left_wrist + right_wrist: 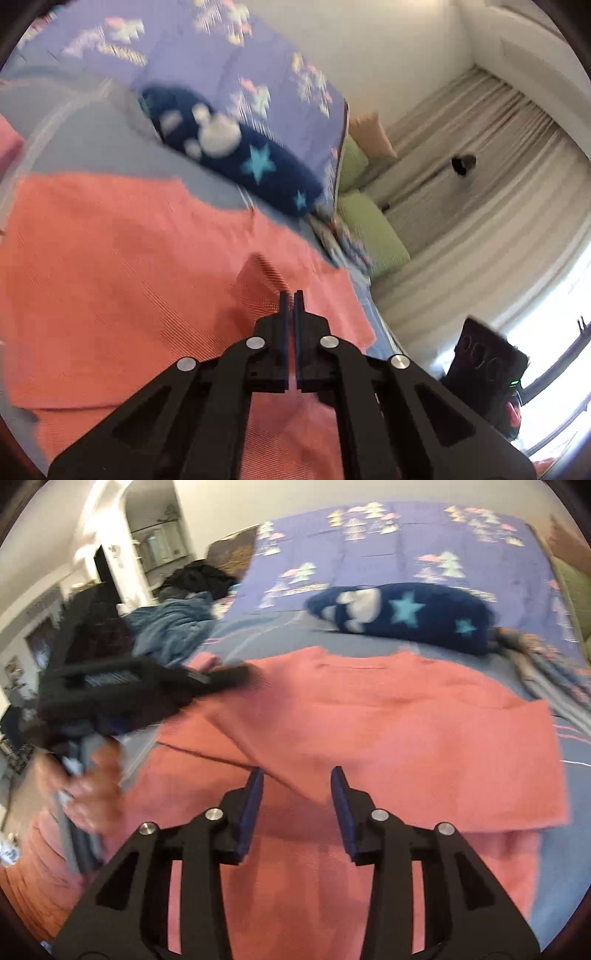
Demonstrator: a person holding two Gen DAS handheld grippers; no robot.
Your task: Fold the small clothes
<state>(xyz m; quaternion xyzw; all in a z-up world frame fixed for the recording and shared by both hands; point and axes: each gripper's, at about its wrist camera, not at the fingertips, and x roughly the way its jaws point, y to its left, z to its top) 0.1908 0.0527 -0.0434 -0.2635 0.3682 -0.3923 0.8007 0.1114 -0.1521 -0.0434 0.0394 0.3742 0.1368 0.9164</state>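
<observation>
My left gripper has its fingers pinched together on a raised fold of the one coral garment at lower centre. My right gripper stands parted, holding nothing. Farther up the bed lies one navy star-printed cushion. Only the right view shows my left hand (label unreadable).
</observation>
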